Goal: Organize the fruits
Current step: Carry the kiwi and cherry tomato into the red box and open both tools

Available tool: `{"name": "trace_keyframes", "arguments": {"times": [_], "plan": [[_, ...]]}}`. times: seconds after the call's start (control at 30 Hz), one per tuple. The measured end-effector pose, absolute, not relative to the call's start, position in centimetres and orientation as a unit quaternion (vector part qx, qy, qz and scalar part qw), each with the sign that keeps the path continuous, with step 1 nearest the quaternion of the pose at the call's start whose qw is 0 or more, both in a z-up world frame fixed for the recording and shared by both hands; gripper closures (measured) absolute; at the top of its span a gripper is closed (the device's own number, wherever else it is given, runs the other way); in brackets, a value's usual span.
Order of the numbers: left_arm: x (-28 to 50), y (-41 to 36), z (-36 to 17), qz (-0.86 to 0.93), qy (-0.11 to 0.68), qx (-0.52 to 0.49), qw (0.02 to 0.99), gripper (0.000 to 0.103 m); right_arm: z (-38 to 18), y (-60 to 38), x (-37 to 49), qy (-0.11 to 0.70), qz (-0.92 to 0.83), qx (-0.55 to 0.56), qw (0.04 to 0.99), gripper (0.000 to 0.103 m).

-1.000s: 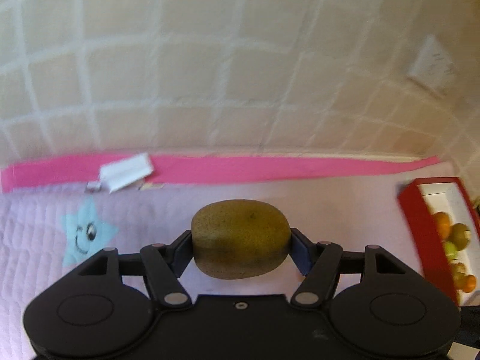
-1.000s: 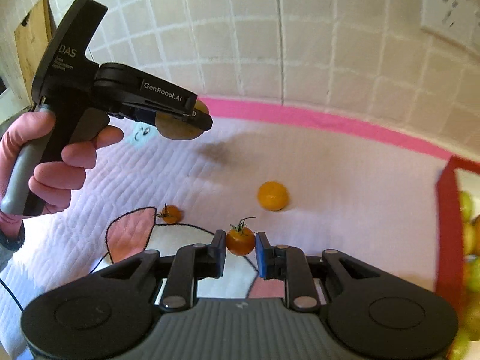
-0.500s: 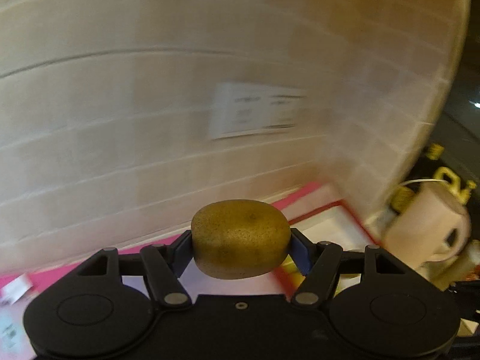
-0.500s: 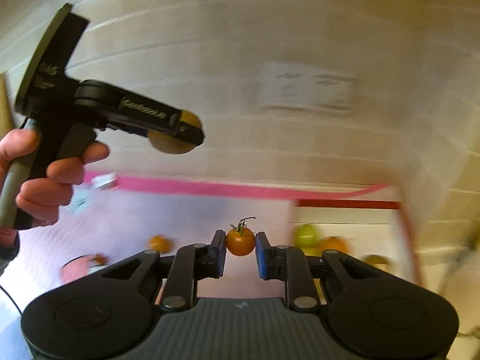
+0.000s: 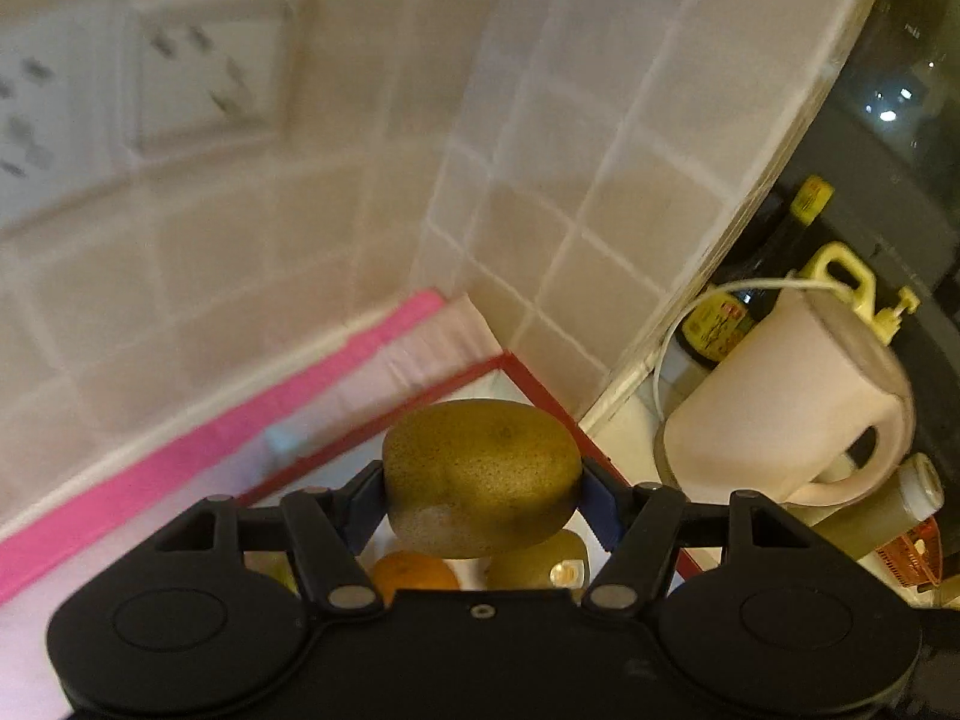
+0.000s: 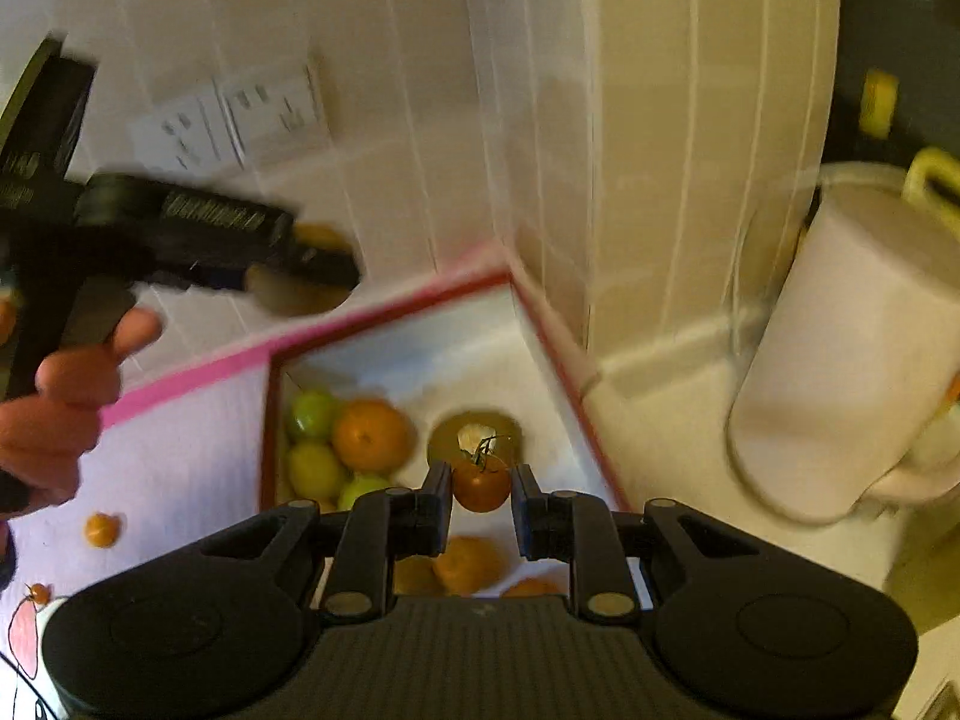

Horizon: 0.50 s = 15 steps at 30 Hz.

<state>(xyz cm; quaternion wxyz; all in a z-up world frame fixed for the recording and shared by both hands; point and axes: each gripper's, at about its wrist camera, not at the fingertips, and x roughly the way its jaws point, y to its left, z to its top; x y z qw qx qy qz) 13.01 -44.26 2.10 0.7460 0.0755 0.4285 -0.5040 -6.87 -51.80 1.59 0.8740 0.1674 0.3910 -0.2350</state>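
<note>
My left gripper is shut on a brown kiwi and holds it above the near corner of a red-rimmed white box. An orange and a green fruit lie in the box below it. My right gripper is shut on a small red tomato with a green stem, held over the same box. The box holds several oranges, green fruits and a kiwi. The left gripper with its kiwi shows at the upper left of the right wrist view.
A white kettle stands right of the box on the counter, with bottles behind it. Tiled walls meet in a corner behind the box. A small orange and a small tomato lie on the pink mat.
Both grippers have swung right from the mat to above the red box, each still holding its fruit.
</note>
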Motion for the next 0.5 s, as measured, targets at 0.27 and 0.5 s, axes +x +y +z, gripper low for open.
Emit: {"name": "trace_keyframes", "arguments": {"times": [0.27, 0.5], "plan": [[13.7, -50.2, -3.4, -0.507, 0.466, 0.104, 0.717, 0.024, -3.4, -53.6, -5.1, 0.424, -0.256, 0.201, 0.845, 0.08], [14.2, -52.3, -5.8, -0.503, 0.472, 0.124, 0.713, 0.024, -4.7, -53.8, -3.9, 0.431, -0.269, 0.195, 0.839, 0.08]]}}
